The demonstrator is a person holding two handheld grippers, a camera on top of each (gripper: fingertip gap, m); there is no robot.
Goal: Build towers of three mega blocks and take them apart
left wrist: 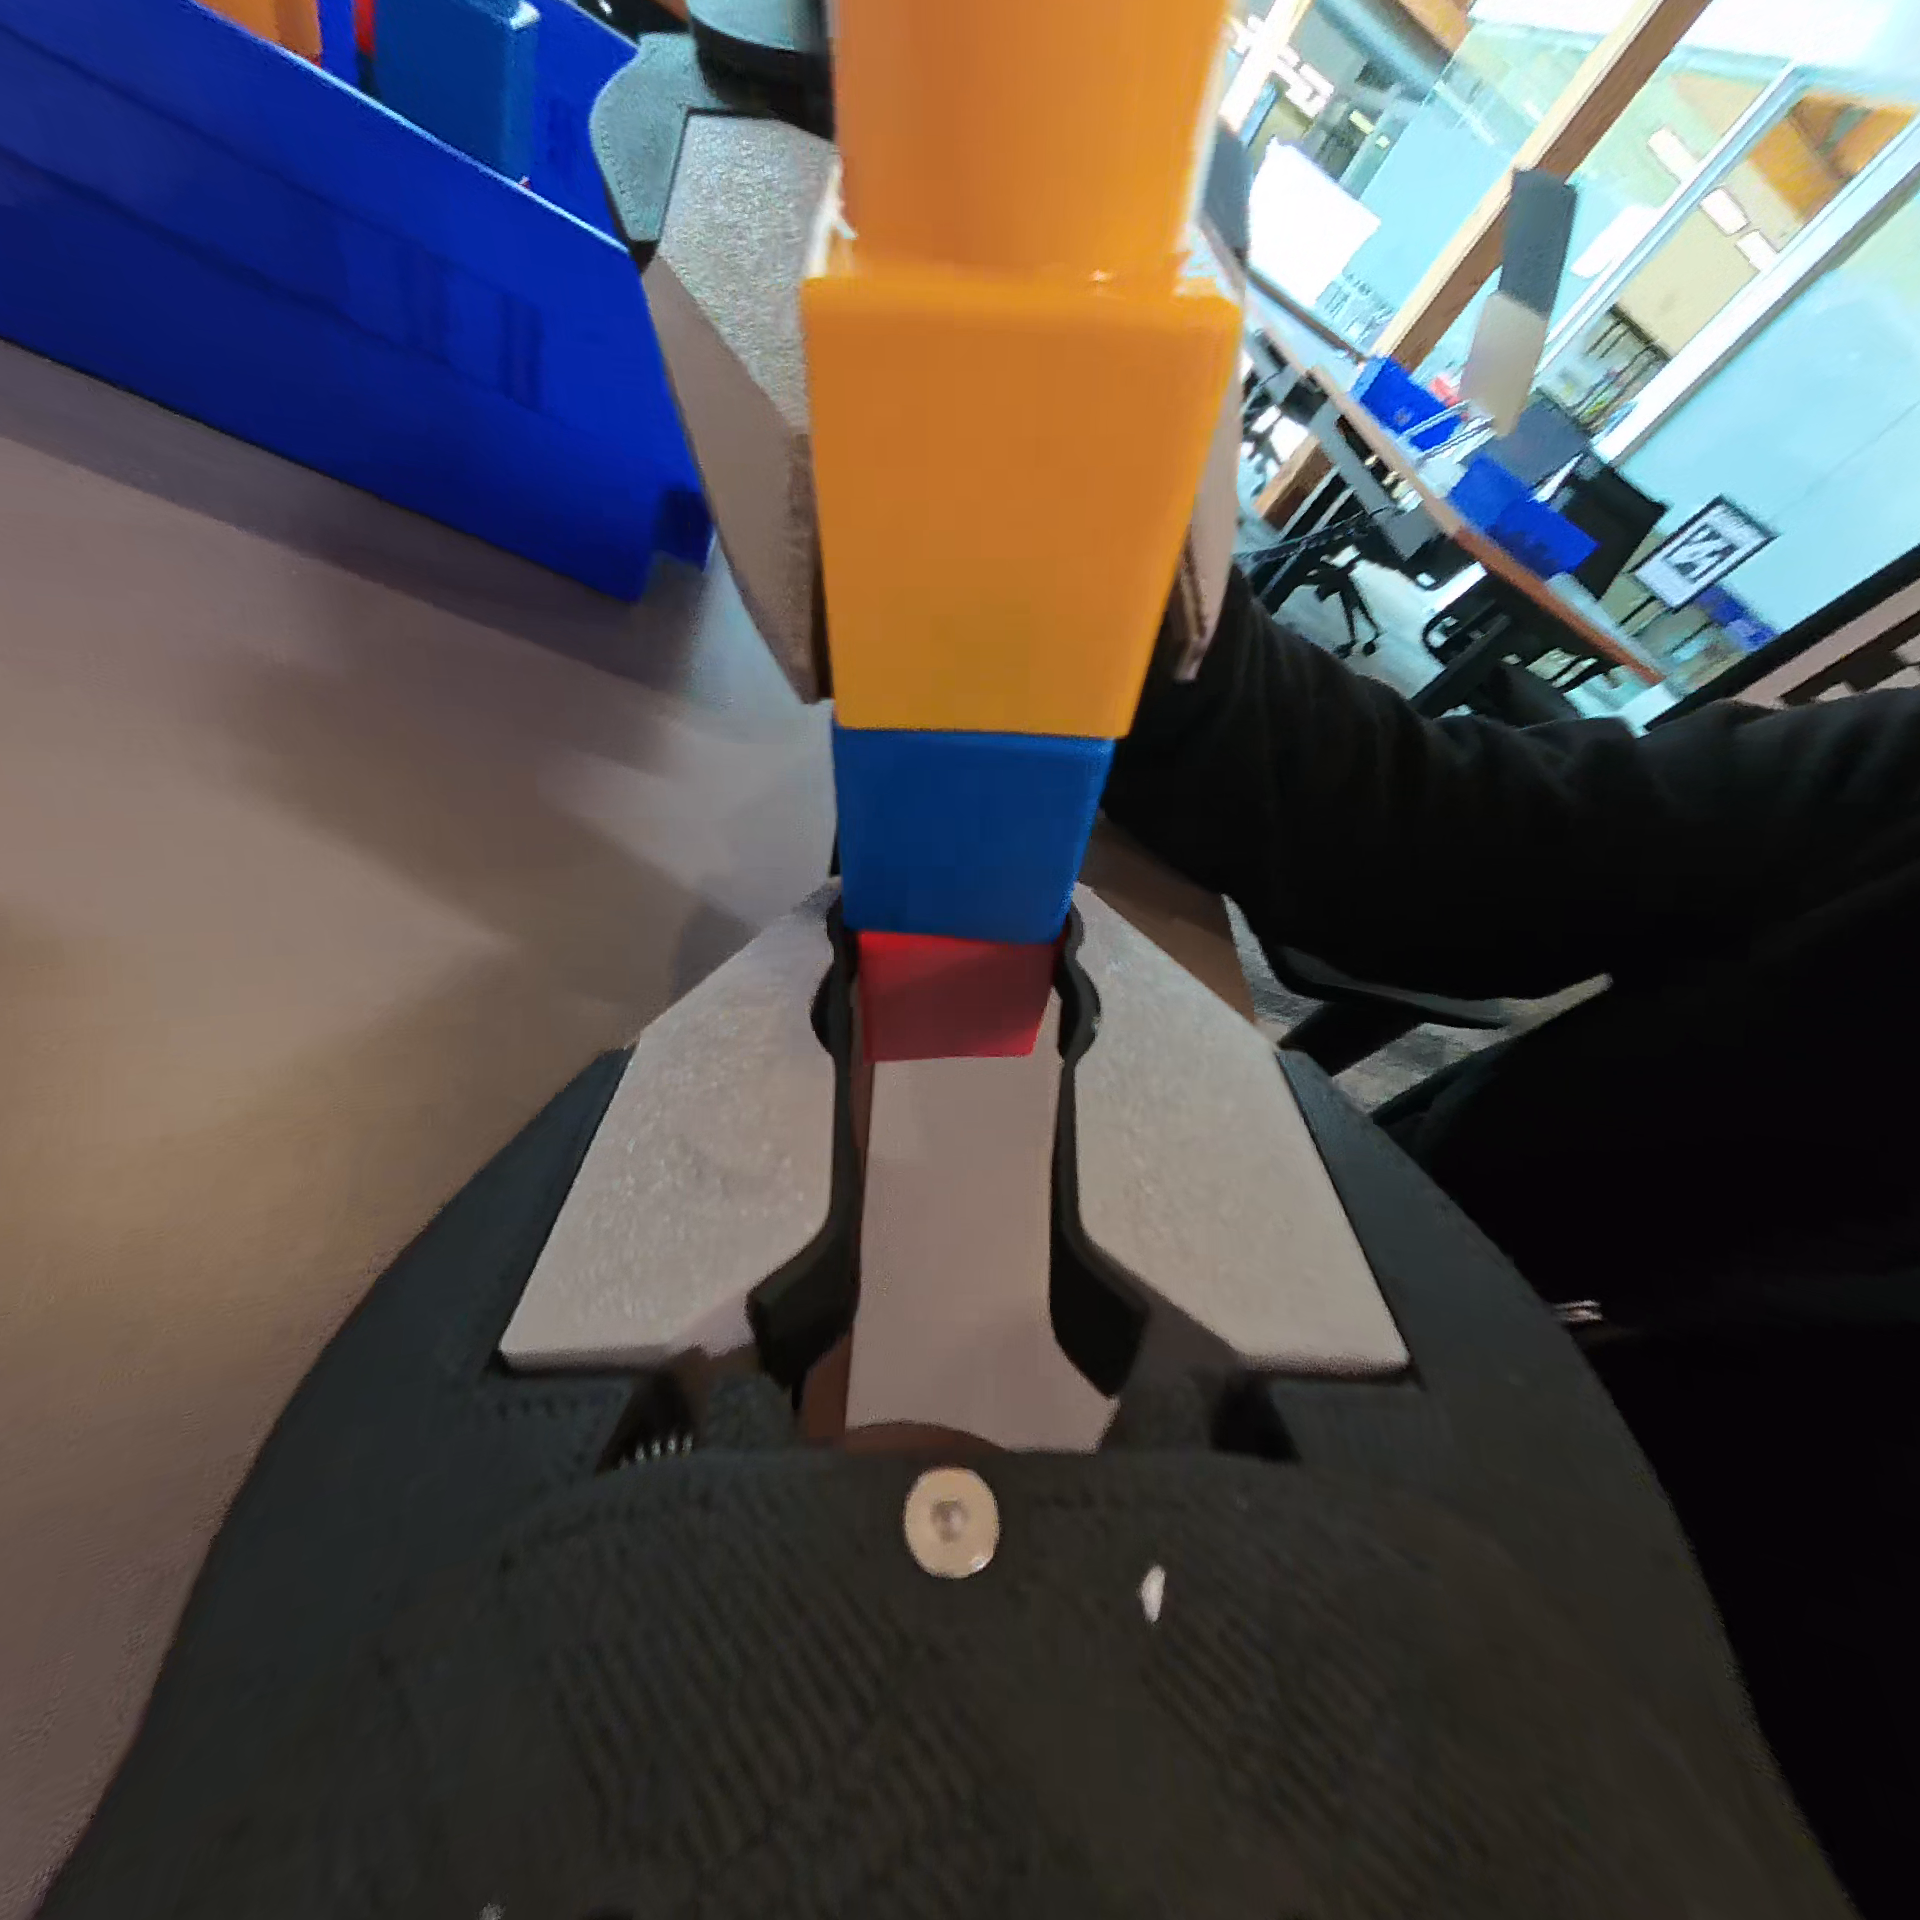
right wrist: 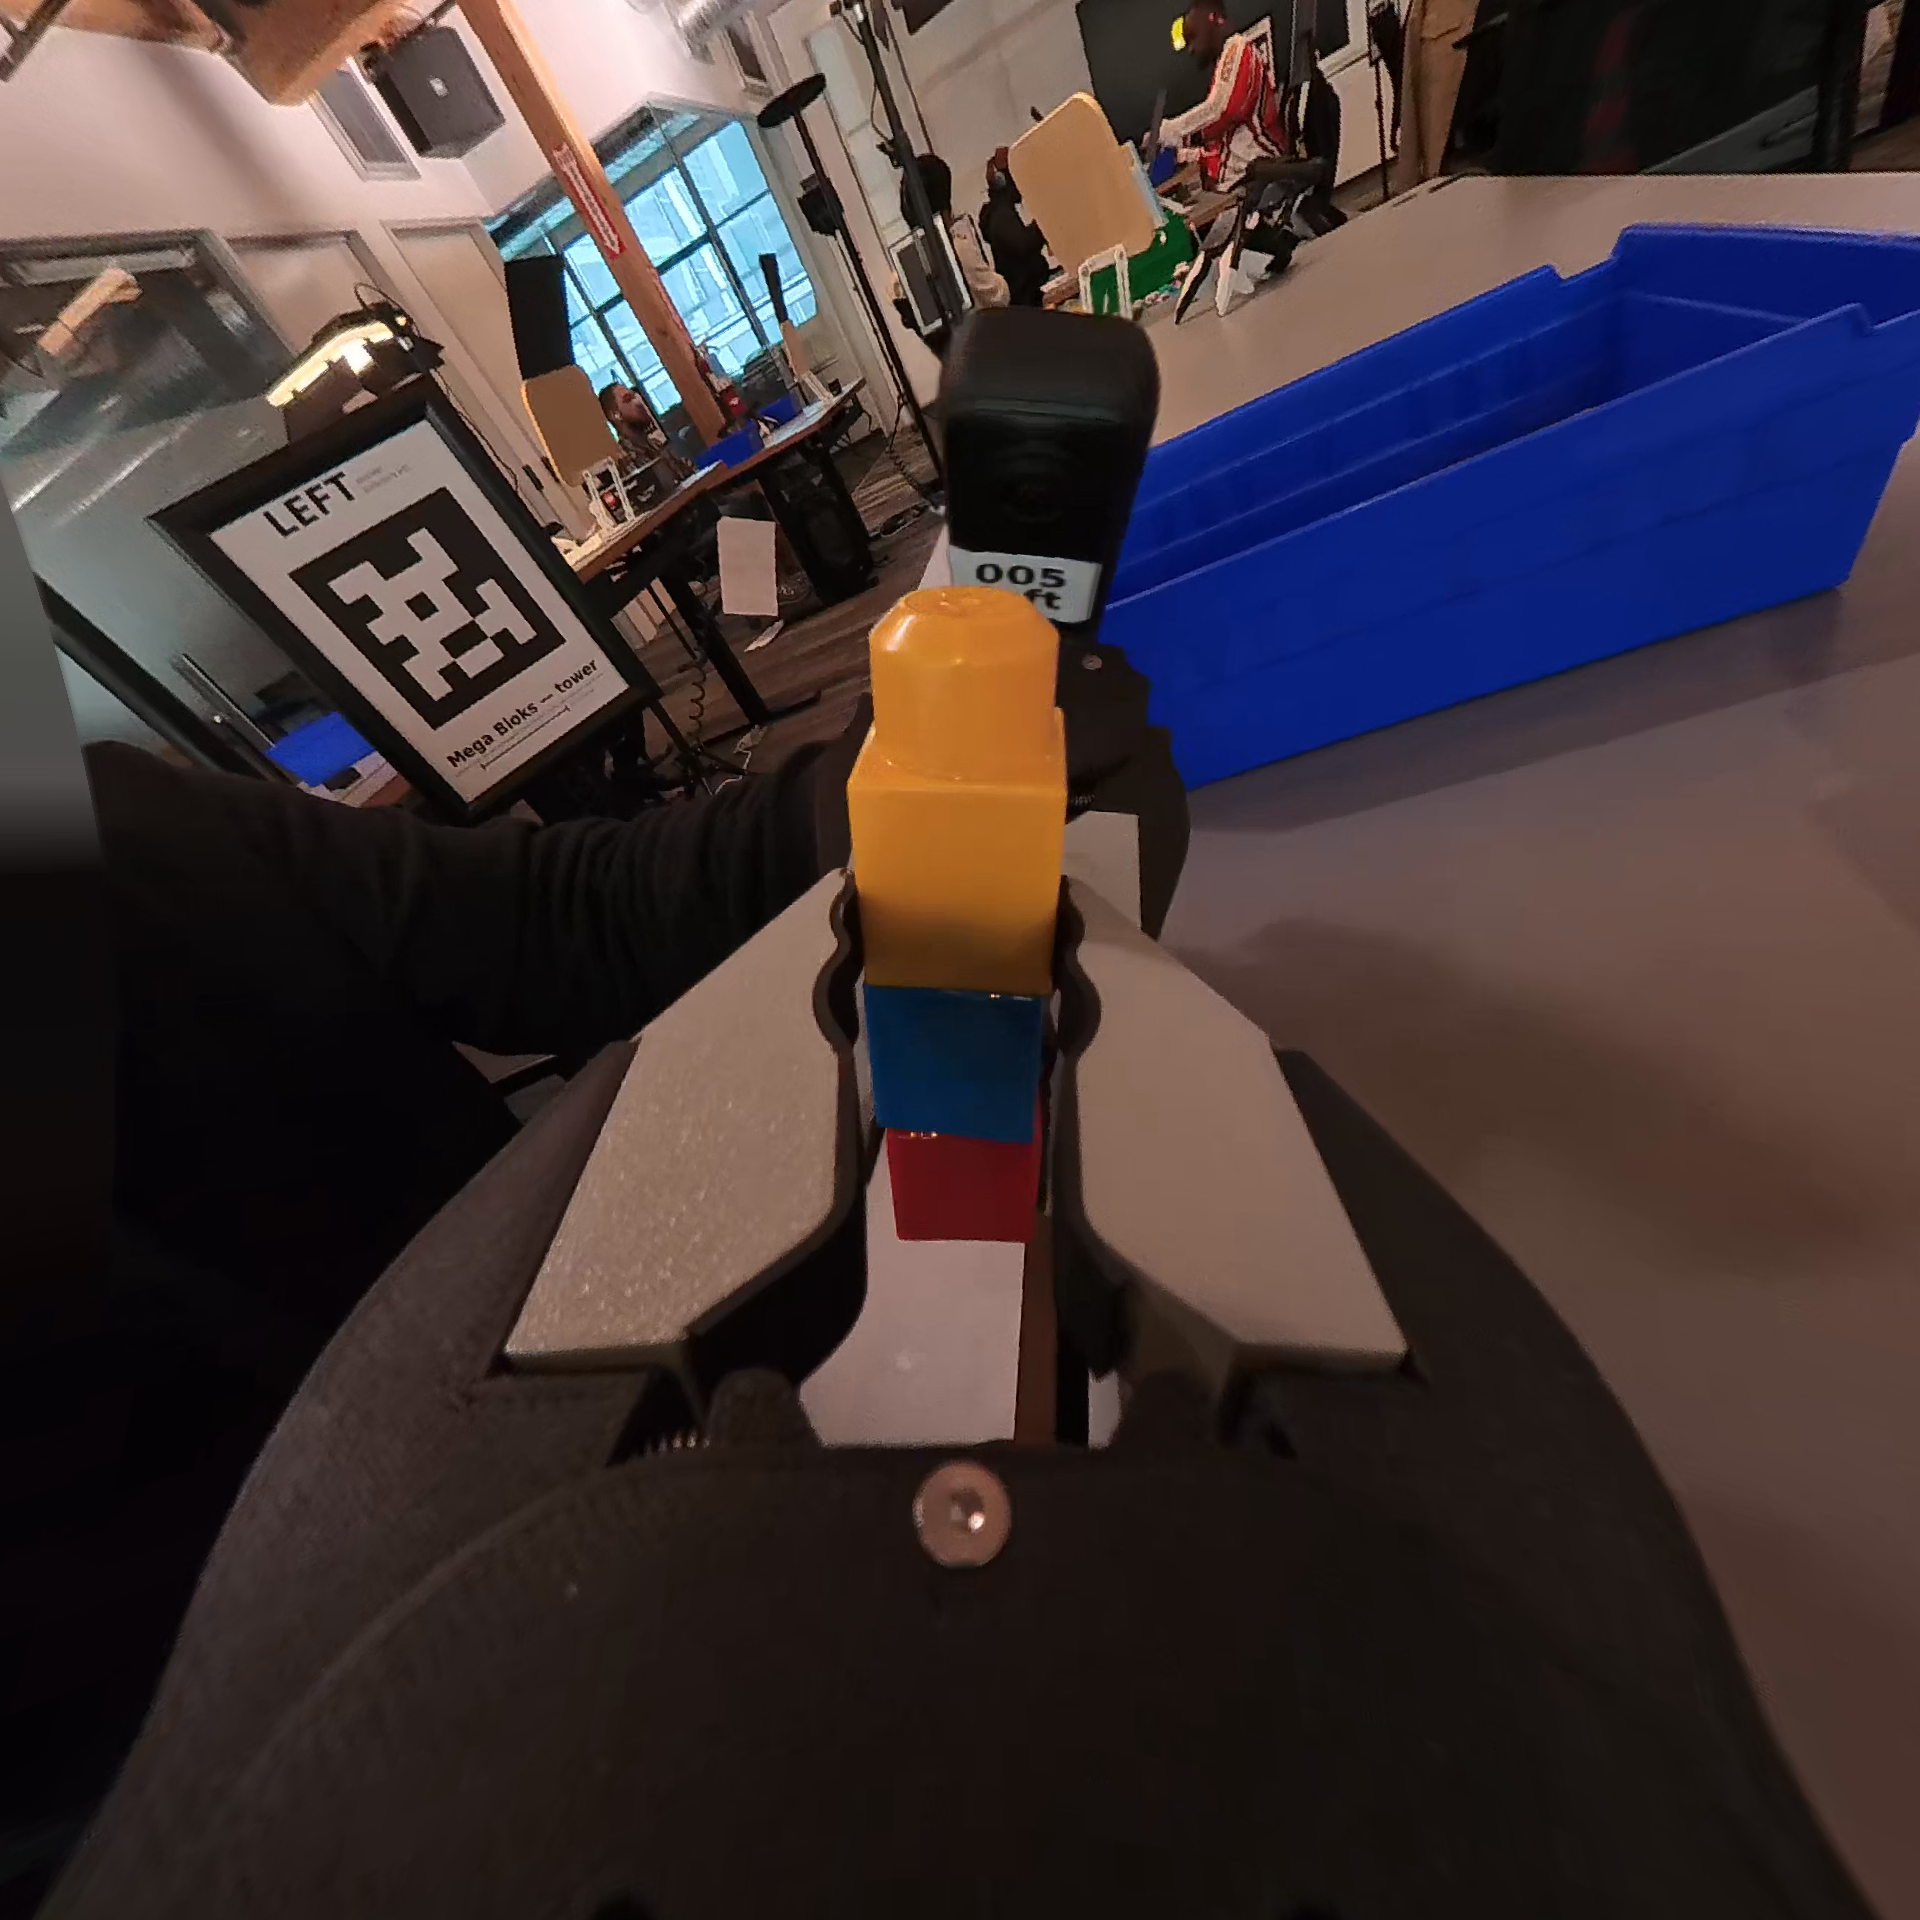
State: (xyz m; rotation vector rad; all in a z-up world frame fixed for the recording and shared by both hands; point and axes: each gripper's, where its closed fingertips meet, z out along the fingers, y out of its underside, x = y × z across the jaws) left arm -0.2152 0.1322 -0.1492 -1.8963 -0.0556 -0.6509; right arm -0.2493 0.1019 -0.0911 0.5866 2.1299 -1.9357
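Left gripper (left wrist: 956,987) pinches red block (left wrist: 951,997) at tower base; right gripper (right wrist: 956,945) clamps orange block (right wrist: 961,873) on top, blue block (right wrist: 956,1060) between. Tower held off table (right wrist: 1558,987), near bin (right wrist: 1507,499). Opposed grips suggest pull-apart, prob. imminent.

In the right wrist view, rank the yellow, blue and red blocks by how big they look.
1. Yellow block, largest with its stud.
2. Blue block.
3. Red block, partly hidden by the blue.
Blue and red look close, and the wide lens plus differing nearness make true sizes unsure.
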